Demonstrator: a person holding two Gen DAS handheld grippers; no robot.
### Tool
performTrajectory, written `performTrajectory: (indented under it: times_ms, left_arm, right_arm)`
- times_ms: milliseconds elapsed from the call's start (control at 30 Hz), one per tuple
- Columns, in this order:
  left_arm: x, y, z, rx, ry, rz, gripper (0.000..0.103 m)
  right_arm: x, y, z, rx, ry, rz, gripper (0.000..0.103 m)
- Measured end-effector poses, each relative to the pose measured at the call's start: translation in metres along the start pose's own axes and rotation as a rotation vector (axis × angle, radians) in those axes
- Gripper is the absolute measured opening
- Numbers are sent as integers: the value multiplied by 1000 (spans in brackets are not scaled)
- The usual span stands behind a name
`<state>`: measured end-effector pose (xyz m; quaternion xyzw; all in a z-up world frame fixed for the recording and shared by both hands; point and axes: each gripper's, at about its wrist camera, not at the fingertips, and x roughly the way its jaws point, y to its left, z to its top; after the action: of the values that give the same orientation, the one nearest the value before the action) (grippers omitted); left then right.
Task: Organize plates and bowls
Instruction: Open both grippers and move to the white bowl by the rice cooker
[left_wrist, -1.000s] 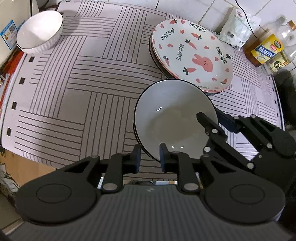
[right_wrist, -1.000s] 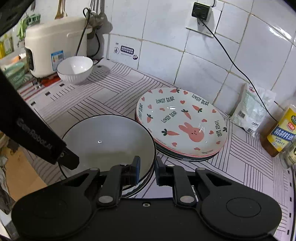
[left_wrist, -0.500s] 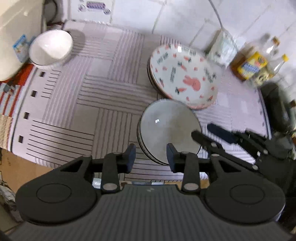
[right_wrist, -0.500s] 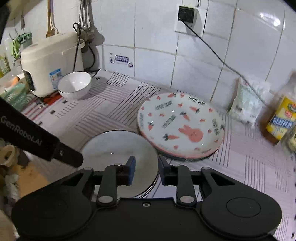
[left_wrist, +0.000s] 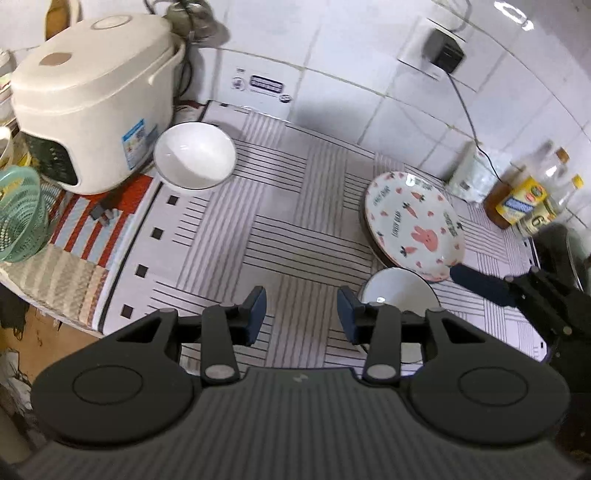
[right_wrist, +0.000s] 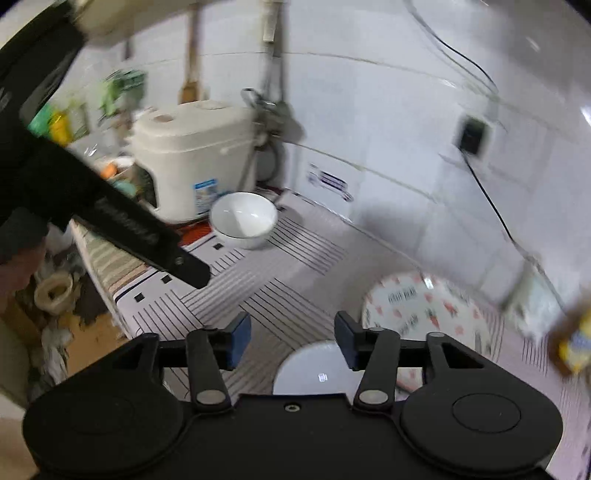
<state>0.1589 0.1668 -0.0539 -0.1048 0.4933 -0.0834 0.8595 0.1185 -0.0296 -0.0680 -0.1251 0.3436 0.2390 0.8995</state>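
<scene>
Between the blue pads of the left gripper (left_wrist: 301, 314) nothing is held; its jaws are opening over bare striped mat (left_wrist: 280, 236) near the counter's front edge. Just to the right of its right-hand finger, partly hidden behind it, lies the grey bowl (left_wrist: 400, 291) with a dark rim, stacked on more of the same kind at the front right of the counter. The right gripper (right_wrist: 292, 334) is likewise empty, its jaws opening too, with only mat showing in the gap; the grey bowl (right_wrist: 314, 365) sits low in its view, under and just behind its right-hand finger. In the left wrist view the right gripper's dark finger (left_wrist: 480, 286) reaches in from the right edge, its tip over the near rim of the rabbit plate (left_wrist: 413, 221), a white plate with carrots, hearts and a pink rabbit that tops a small pile just behind the grey bowl. In the right wrist view, which is blurred, the left gripper's black arm (right_wrist: 122, 225) crosses the upper left. Well apart from both stacks, at the back left corner of the mat, a white bowl (left_wrist: 195, 156) stands upright just beside a cream rice cooker (left_wrist: 92, 96). A green basket (left_wrist: 18, 214) sits at the counter's left edge. Against the tiled wall at the back right stand a white pouch (left_wrist: 474, 177) and several oil bottles (left_wrist: 524, 195).
</scene>
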Motion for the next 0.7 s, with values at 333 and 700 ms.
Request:
performTrajectory:
  times_ms: [333, 700]
  left_arm:
    - [13, 51, 28, -55, 22, 114, 45]
    - [51, 90, 82, -78, 8, 178, 56]
  right_arm:
    - [55, 2, 52, 58, -35, 52, 63]
    - [115, -7, 105, 209, 9, 231, 67]
